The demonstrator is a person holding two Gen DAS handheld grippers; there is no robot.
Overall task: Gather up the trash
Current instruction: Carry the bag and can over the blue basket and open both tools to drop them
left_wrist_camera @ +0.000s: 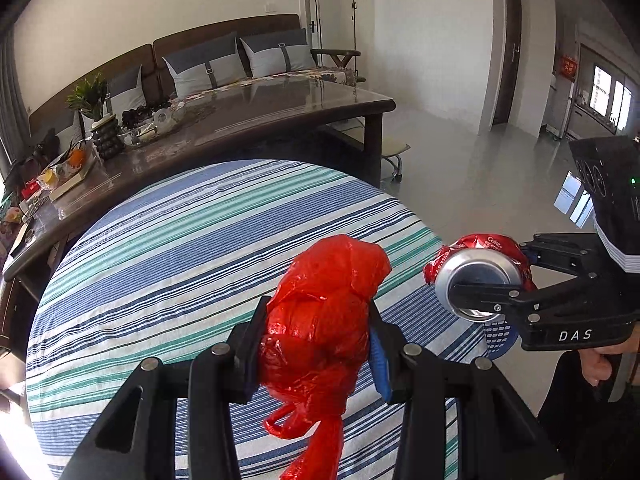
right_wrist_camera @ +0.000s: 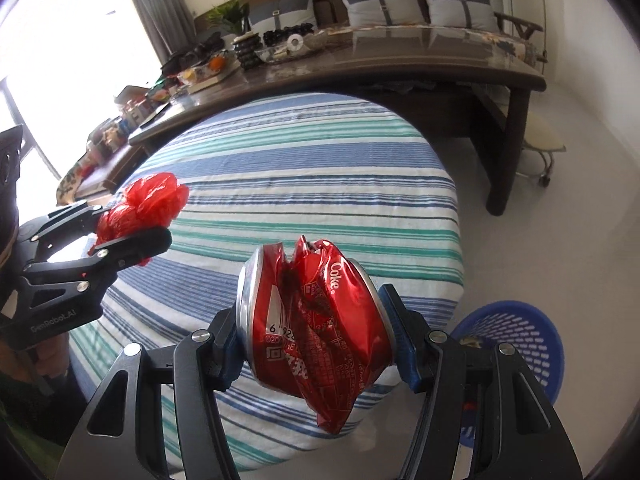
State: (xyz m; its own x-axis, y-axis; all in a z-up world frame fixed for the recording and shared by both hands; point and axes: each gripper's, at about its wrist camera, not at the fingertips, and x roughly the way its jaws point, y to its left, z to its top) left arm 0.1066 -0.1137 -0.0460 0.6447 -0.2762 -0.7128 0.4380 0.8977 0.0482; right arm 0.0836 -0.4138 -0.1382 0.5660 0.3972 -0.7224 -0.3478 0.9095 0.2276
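Bright daylight, window [right_wrist_camera: 60, 60] blown out; glare on floor [left_wrist_camera: 460, 152]; fisheye edges vignetted.

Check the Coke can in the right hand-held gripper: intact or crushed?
Crushed. The Coke can is buckled and creased through its middle, its round ends pinched between the right hand-held gripper pads; the left wrist view shows one round end intact.

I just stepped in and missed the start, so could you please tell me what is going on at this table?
A person is clearing trash with a handheld claw in each hand. The left claw is shut on a crumpled red plastic bag, and the right claw grips a crushed red Coke can by its ends. Both are held above the round table with the striped cloth. A blue basket stands on the floor beside the table, close to the can; nothing has been dropped into it yet by either claw.
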